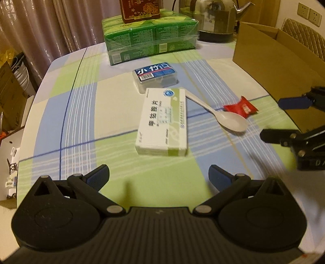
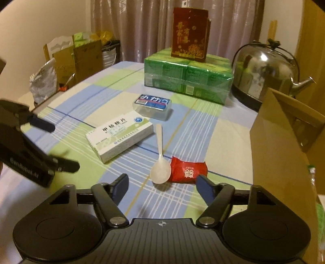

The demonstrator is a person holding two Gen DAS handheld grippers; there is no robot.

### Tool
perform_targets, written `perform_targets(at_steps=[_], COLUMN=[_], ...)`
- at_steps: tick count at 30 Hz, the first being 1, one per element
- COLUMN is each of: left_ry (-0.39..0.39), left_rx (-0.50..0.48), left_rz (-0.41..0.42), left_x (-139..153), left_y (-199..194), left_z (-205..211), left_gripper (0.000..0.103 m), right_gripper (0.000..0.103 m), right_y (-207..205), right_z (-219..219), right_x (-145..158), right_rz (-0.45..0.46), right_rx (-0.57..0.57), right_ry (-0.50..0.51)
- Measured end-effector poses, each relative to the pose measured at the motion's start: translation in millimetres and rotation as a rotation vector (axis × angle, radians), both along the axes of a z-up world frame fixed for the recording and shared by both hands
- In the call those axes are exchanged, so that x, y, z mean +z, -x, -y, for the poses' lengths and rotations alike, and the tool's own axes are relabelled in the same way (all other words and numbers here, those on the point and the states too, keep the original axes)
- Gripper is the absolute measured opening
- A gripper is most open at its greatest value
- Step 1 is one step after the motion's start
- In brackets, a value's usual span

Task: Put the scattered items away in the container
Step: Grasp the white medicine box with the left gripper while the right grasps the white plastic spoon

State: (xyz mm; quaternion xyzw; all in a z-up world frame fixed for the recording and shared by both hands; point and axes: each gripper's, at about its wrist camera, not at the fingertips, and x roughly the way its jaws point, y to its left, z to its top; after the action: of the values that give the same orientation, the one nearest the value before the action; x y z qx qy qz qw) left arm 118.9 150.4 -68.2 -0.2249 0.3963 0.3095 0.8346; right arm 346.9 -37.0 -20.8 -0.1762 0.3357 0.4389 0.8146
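Note:
On the checked tablecloth lie a white-and-green medicine box [image 1: 162,123] [image 2: 119,138], a clear plastic case with a blue label [image 1: 155,76] [image 2: 153,107], a white plastic spoon [image 1: 223,115] [image 2: 160,162] and a red candy packet [image 1: 241,108] [image 2: 189,168]. The open cardboard box [image 1: 274,61] [image 2: 280,146] stands at the right. My left gripper [image 1: 158,172] [image 2: 59,146] hovers open just short of the medicine box, with nothing between its fingers. My right gripper [image 2: 162,179] [image 1: 282,118] is open, its fingers apart on either side of the spoon's bowl and the packet's near edge, touching neither.
A wrapped green tissue pack [image 1: 150,38] [image 2: 186,79] with a red box [image 2: 190,33] on top stands at the back. A steel kettle [image 2: 264,75] [image 1: 215,18] is beside it. The table's left edge [image 1: 40,97] drops to floor clutter; a chair [image 1: 304,34] is behind the carton.

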Motion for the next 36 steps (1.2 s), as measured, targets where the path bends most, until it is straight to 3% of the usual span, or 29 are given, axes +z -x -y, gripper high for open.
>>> perform_targets(at_steps=[6,23,27,36], left_ry=[-0.015,-0.048,-0.051,-0.056], left_rx=[-0.027,-0.105,-0.101,-0.100], left_rz=[-0.005,-0.018,-0.012,-0.003], left_x=[-11.2,-29.3,-31.5,-30.9], left_y=[-13.8,-39.3,-41.7,-49.0], left_z=[-17.8,-39.2,-42.3,-49.0], left_gripper=[0.102,0.102,0.102,0.101], right_gripper=[0.055,0.042,0.032,0.030], right_y=[-11.5,-20.7,-20.9,-21.4], right_z=[-17.9,-45.4,-47.7,-43.7], right_x=[-21.7,-53.6,-57.4,-54.2], right_rz=[0.013,0.077,0.073,0.045], right_rx=[0.030,0.091,0.091,0.051], right_ry=[0.025,0.078,0.080,0.062])
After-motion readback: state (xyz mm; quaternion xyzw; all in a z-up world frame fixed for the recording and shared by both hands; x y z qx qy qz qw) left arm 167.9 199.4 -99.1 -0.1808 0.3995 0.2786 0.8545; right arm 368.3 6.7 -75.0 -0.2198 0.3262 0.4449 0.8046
